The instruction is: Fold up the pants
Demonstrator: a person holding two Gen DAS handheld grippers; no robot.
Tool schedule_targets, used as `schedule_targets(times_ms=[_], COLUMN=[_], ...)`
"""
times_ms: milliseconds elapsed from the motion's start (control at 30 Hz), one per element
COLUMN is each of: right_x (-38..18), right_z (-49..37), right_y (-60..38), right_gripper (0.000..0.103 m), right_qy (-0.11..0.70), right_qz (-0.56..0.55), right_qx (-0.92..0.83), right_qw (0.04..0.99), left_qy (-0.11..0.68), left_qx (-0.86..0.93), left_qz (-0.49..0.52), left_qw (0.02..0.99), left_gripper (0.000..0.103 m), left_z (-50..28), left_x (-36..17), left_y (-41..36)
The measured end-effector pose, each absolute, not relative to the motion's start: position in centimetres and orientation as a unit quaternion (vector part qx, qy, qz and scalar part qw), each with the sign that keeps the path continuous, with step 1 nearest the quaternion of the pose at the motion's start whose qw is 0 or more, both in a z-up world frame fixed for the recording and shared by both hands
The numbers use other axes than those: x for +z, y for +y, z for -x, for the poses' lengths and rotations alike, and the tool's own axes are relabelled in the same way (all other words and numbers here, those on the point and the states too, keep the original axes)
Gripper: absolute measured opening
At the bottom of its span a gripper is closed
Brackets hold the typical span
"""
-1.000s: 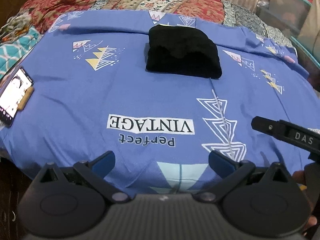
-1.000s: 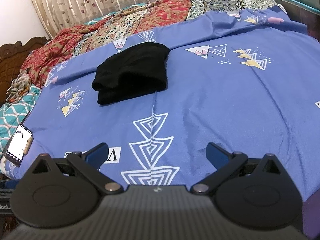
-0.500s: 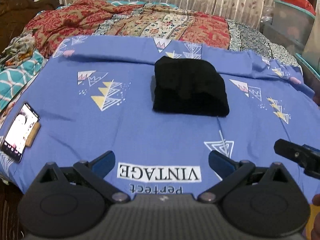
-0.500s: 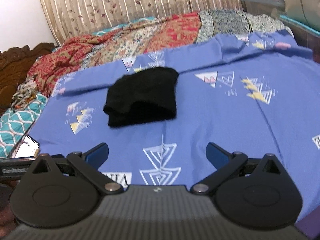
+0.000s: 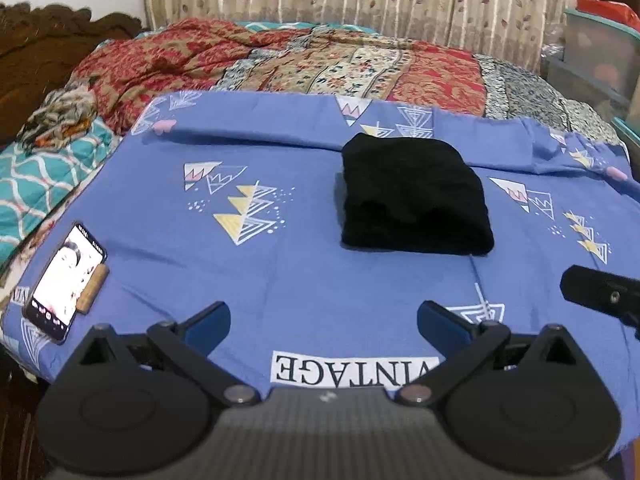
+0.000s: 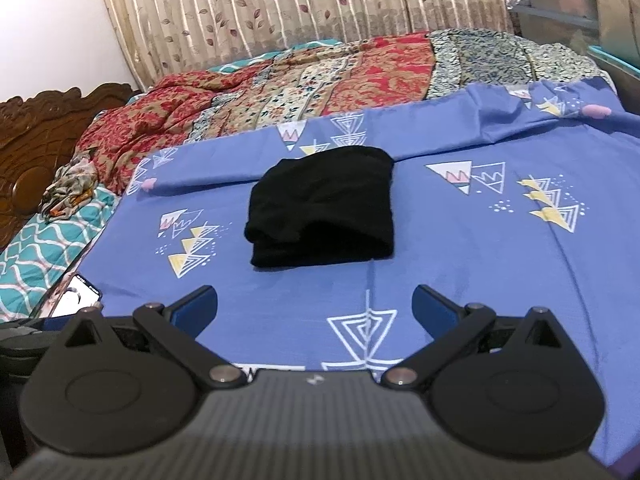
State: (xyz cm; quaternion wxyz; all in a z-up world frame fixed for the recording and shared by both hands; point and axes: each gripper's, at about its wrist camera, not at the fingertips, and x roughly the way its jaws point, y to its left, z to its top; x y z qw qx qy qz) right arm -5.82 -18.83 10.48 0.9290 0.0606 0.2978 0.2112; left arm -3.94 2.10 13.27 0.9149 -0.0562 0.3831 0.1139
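The black pants (image 5: pixel 412 196) lie folded into a compact stack on the blue printed sheet (image 5: pixel 280 264), toward the far middle of the bed; the right wrist view shows the same pants (image 6: pixel 324 208) with layered edges facing me. My left gripper (image 5: pixel 324 320) hovers open over the sheet's near edge, well short of the pants, holding nothing. My right gripper (image 6: pixel 314 306) is also open and empty, a short way in front of the stack. Part of the right gripper's body (image 5: pixel 600 292) shows at the right edge of the left wrist view.
A lit phone (image 5: pixel 64 280) lies at the sheet's near left corner, also visible as the phone (image 6: pixel 76 294). A red patterned quilt (image 5: pixel 280 64) and teal blanket (image 5: pixel 36 184) lie behind and left. Curtains (image 6: pixel 280 4) back the bed; plastic bins (image 5: pixel 600 52) stand right.
Both grippers have drawn back and tilted upward, so the pants sit lower and farther in each view and more of the curtain shows. The pants have not moved.
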Motion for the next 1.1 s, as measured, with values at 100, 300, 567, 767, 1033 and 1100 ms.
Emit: schedule_targets(times_ms=[100,300,567,767,1033,1100], right_x=[10.4,10.3,9.6,9.0,7.7,7.2], right_z=[5.8,5.7,5.3,5.5,5.7,5.6], right_y=[-18.3,-18.2,-18.9,-19.1,-19.4,-19.5], right_gripper=[0.103,0.103,0.103,0.103,0.103,0.103], right_qy=[0.304,0.3,0.314,0.319,0.332,0.338], right_qz=[-0.057,-0.051,-0.078,-0.085,-0.089,-0.092], right_qx=[0.209,0.196,0.192,0.189,0.183,0.183], right_qw=[0.928,0.932,0.927,0.925,0.921,0.918], left_qy=[0.39,0.405,0.417,0.436,0.458,0.463], left_qx=[0.123,0.13,0.126,0.124,0.122,0.124], left_qz=[0.06,0.065,0.046,0.04,0.037,0.035], left_qw=[0.91,0.903,0.899,0.89,0.88,0.877], left_gripper=[0.103,0.103,0.103,0.103,0.103,0.103], left_z=[3.7,3.7,3.4,3.0,3.0,2.9], left_x=[12.7,11.9,11.6,11.0,9.9,9.7], left_y=[2.7,3.3,2.7,2.0,1.4,1.3])
